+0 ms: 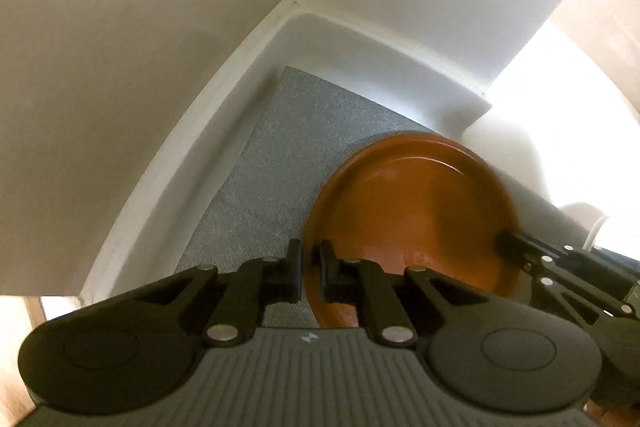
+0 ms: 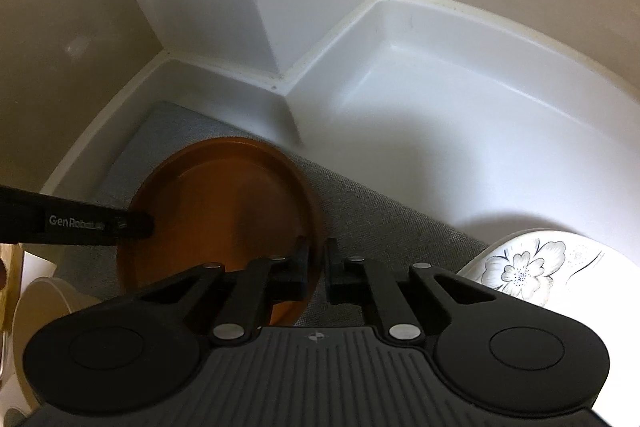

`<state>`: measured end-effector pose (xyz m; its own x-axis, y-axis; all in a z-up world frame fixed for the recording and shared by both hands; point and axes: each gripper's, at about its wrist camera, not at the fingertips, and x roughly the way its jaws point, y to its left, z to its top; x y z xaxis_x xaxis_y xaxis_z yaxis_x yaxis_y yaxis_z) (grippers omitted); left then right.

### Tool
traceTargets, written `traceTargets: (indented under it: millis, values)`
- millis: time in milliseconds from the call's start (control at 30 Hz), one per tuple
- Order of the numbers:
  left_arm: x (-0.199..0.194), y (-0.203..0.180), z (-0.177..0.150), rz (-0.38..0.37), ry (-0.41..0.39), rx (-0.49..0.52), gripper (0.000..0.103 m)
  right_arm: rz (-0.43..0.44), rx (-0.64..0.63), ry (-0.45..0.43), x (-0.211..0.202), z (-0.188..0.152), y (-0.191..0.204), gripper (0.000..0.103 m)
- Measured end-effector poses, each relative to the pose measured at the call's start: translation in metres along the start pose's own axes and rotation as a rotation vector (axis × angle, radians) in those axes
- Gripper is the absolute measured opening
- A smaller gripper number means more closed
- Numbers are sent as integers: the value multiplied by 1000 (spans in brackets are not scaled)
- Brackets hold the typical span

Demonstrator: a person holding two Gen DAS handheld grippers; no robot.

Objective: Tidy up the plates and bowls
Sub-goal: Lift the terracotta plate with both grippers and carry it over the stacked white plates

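1. Brown plate [image 1: 412, 211] was seen low and right of centre in the left wrist view, lying on a grey mat [image 1: 272, 163] on a white counter [image 2: 460, 131] in a corner.
2. Its near left rim was pinched by the left gripper [image 1: 311, 275], whose fingers were nearly closed on the edge.
3. Its right rim was likewise clamped by the right gripper [image 2: 318, 271], at lower centre of the right wrist view.
4. A flowered white dish [image 2: 532, 263] was noted at lower right, apart from the plate.
5. The step was judged to be a two-handed carry or placement of the plate; level handling would be needed next.
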<state>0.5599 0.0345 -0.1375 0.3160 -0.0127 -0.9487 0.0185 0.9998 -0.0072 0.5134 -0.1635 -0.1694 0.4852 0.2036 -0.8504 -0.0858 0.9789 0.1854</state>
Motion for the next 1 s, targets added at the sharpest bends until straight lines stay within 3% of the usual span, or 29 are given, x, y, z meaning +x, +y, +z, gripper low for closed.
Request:
traceTargets:
  millis: [400,633,1000]
  values:
    - [-36,-6,-13,-26,-86,28,8,6,34,-79,-42,-6,0,7]
    - [-77,-10,-20,-66,-134,55,8,3,65,-151,-79,-11,-6,7]
    - [-116,-78,-47,-163,-173,209,8,-76,161,-253,-148,-49,-41,6]
